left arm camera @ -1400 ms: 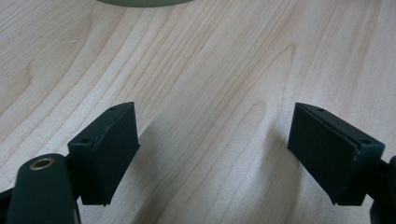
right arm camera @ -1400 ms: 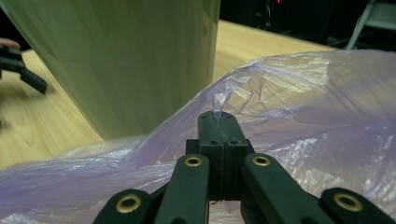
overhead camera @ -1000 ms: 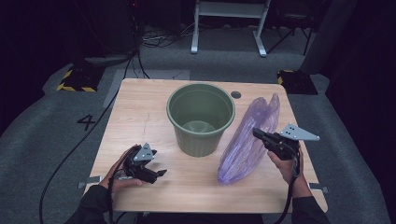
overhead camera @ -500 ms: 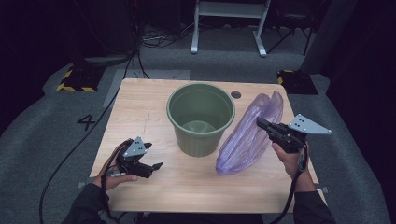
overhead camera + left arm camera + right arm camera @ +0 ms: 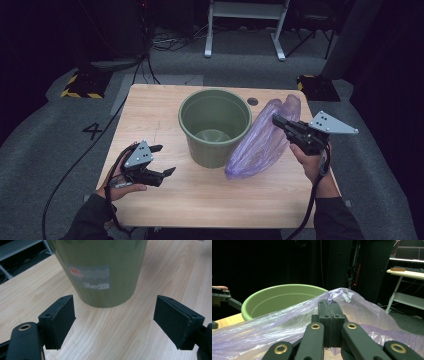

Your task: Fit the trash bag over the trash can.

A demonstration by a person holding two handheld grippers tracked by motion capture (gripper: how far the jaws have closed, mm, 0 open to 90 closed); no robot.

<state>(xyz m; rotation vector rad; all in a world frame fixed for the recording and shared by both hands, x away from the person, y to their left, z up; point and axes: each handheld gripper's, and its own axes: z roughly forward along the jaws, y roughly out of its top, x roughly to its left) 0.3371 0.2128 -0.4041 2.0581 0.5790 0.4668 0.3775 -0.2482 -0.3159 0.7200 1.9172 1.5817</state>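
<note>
Here one purple bag (image 5: 260, 145) leans beside one green bucket (image 5: 214, 125), pinched by the right tool (image 5: 276, 120); the left tool (image 5: 162, 160) is spread

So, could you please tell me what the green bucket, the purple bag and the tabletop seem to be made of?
The green bucket looks like moulded plastic with a matt finish: smooth, even walls, a rolled rim and a printed label on its side. The purple bag appears to be thin plastic film, translucent, glossy and crinkled. The tabletop looks like light wood or a wood-look laminate, given its grain lines; which one is unclear.

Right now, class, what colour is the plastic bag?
Translucent purple bag; clearest in the high view.
</note>
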